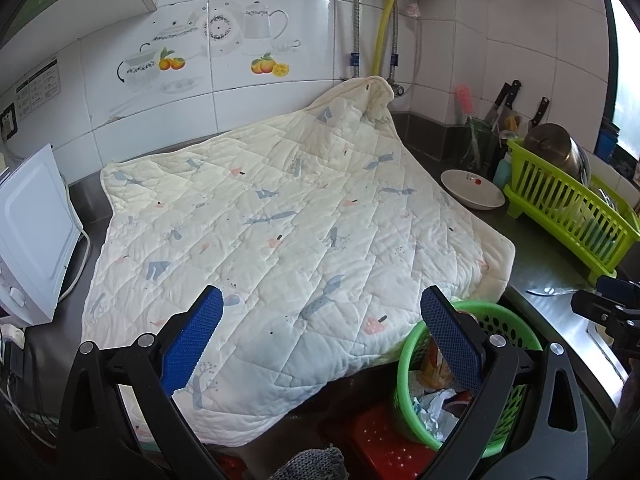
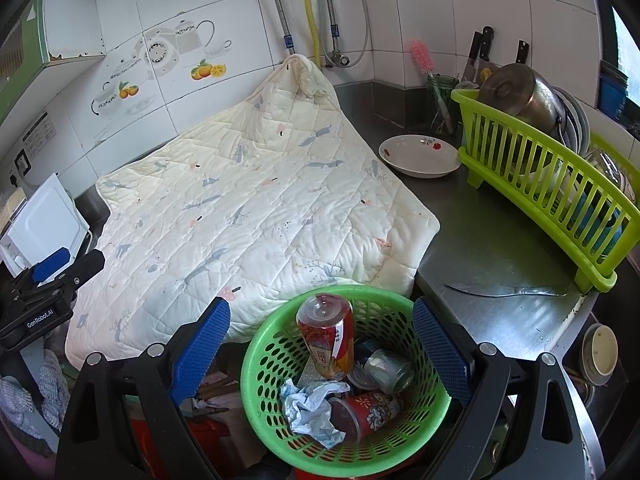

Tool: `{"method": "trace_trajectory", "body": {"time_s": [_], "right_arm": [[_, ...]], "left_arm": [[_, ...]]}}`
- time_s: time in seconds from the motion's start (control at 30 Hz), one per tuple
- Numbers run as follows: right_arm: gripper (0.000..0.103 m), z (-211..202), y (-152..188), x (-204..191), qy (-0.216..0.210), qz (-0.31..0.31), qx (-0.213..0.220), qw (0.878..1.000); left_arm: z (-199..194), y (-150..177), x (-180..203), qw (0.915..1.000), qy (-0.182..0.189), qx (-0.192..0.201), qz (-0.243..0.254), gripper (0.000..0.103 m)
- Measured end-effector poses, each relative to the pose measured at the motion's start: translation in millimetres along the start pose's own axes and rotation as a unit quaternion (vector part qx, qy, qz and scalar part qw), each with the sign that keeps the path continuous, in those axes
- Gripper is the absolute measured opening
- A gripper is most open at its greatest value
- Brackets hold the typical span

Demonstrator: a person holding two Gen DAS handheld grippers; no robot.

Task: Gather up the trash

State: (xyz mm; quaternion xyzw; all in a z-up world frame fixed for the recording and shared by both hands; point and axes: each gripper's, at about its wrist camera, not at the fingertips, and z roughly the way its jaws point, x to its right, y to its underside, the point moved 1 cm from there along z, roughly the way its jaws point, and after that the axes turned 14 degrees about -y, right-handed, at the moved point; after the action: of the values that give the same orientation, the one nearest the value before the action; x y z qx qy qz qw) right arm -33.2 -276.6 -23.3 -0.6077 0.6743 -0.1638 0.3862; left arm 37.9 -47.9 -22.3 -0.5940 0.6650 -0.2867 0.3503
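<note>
Right gripper (image 2: 321, 351) spread wide, empty, directly above green basket (image 2: 416, 416) holding red bottle (image 2: 326, 338), cup (image 2: 366, 414), crumpled paper (image 2: 310, 410). Left gripper (image 1: 322, 346) likewise spread. Beyond: quilted cloth (image 2: 240, 200) on steel counter (image 2: 488, 248), tiled wall (image 2: 240, 12).

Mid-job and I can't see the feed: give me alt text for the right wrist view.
A green basket holding a red bottle, a red cup, a can and crumpled paper sits between the open right gripper fingers. Behind it a quilted cloth covers the counter.
</note>
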Motion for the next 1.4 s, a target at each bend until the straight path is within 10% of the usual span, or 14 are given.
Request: {"method": "trace_trajectory", "body": {"time_s": [1.4], "right_arm": [[0.091,0.9,0.3,-2.9,0.057,-0.020,0.007,0.998]], "left_arm": [[2.7,4.7,-4.1,0.9999,-0.004,-0.014,-0.005,0.098]]}}
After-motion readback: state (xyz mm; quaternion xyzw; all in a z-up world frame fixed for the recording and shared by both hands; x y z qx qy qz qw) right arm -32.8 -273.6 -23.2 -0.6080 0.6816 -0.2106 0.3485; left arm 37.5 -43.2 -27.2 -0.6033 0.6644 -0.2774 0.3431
